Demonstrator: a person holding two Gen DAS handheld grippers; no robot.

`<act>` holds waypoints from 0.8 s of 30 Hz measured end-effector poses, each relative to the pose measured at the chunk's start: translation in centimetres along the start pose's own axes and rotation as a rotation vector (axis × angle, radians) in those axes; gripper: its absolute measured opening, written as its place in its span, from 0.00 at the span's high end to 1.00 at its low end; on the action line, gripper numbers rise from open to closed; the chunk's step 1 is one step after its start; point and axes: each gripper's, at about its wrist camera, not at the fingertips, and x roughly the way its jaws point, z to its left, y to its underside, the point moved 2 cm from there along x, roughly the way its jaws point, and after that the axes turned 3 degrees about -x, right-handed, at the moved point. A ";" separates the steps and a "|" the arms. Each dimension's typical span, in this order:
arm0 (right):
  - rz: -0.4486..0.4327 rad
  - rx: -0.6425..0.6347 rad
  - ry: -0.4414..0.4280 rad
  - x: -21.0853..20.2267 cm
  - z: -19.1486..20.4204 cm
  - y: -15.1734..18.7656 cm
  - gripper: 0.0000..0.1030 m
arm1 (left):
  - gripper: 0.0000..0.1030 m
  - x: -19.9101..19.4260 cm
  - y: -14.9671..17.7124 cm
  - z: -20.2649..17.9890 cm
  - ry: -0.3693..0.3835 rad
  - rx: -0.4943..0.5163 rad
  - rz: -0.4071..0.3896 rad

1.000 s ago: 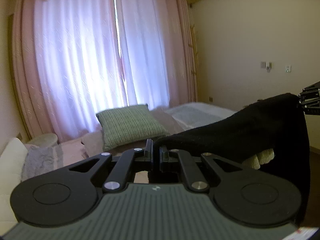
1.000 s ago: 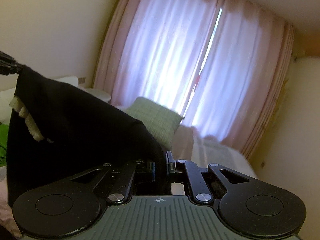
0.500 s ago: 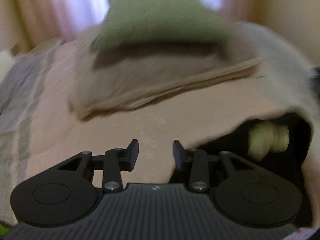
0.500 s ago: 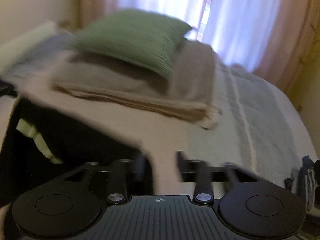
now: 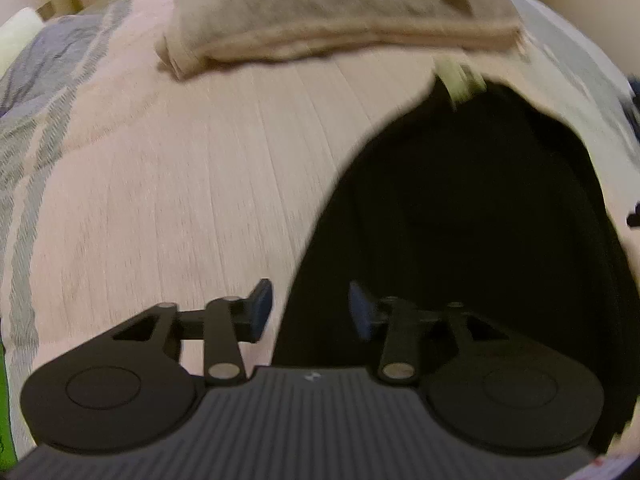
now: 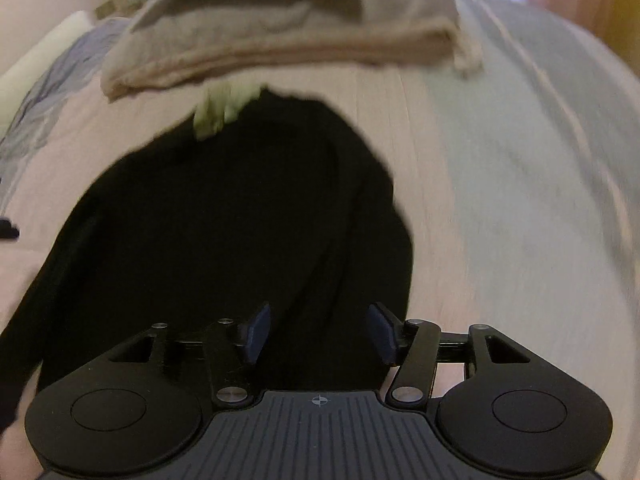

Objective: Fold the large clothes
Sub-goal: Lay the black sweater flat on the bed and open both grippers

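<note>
While both tools hang low over the bed (image 5: 168,168), the black garment (image 6: 224,216) lies on the pink cover, bunched rather than flat, its pale-green tag (image 6: 218,110) at the far end near the beige blanket (image 6: 280,44). The left gripper (image 5: 306,310) has its jaws opening, the garment's edge under the gap but no pad pressing it. The right gripper (image 6: 318,334) has its jaws opening too, cloth below, nothing held. Judged from this, the garment is laid down and released. Folding appears incomplete: no clean rectangle shows, so smoothing and further folds likely remain.
</note>
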 end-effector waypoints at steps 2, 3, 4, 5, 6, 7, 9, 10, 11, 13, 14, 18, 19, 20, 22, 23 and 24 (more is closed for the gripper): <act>0.013 0.048 0.000 -0.4 1.1 1.7 0.49 | 0.59 0.2 2.0 0.0 0.020 0.030 0.035; 0.019 0.058 -0.005 0.1 1.7 2.1 0.49 | 0.59 0.6 3.0 0.2 0.017 0.039 0.053; 0.023 0.058 -0.004 0.3 2.1 2.7 0.49 | 0.59 1.1 3.8 0.6 0.016 0.039 0.068; 0.026 0.057 0.009 0.9 2.7 3.2 0.49 | 0.59 1.6 4.7 1.1 0.020 0.041 0.079; 0.028 0.060 0.019 1.2 3.1 3.8 0.49 | 0.57 2.0 5.4 1.4 0.012 0.053 0.085; 0.028 0.068 0.027 1.7 3.4 4.1 0.49 | 0.57 2.6 6.0 1.8 -0.005 0.066 0.102; 0.024 0.097 0.049 2.9 4.0 4.4 0.49 | 0.57 4.2 7.1 2.7 -0.006 0.053 0.134; 0.014 0.109 0.062 3.1 4.2 4.5 0.49 | 0.57 4.7 7.5 3.2 0.016 0.028 0.137; 0.000 0.119 0.076 3.2 4.4 4.6 0.49 | 0.57 5.3 7.8 3.6 0.046 0.002 0.143; -0.007 0.129 0.101 3.3 4.7 4.6 0.49 | 0.73 5.8 7.8 3.9 0.076 -0.005 0.143; -0.017 0.142 0.103 3.2 4.9 4.5 0.49 | 0.87 5.6 7.6 3.9 0.105 0.006 0.141; -0.025 0.148 0.129 2.5 5.6 4.1 0.49 | 1.00 3.5 6.4 4.2 0.100 0.065 0.088; -0.016 0.163 0.114 2.6 5.6 4.2 0.49 | 1.00 2.6 5.9 4.9 0.091 0.062 0.064; 0.001 0.174 0.100 3.0 5.5 4.3 0.49 | 1.00 1.9 5.2 5.5 0.070 0.063 0.043; 0.011 0.188 0.098 3.6 5.2 4.3 0.58 | 1.00 0.8 3.9 7.7 0.007 0.060 -0.001; 0.015 0.198 0.085 3.8 5.0 4.3 0.75 | 1.00 0.4 3.0 9.4 -0.033 0.043 -0.025; 0.019 0.201 0.075 3.9 4.8 4.2 0.82 | 1.00 0.3 2.2 10.7 -0.065 0.028 -0.040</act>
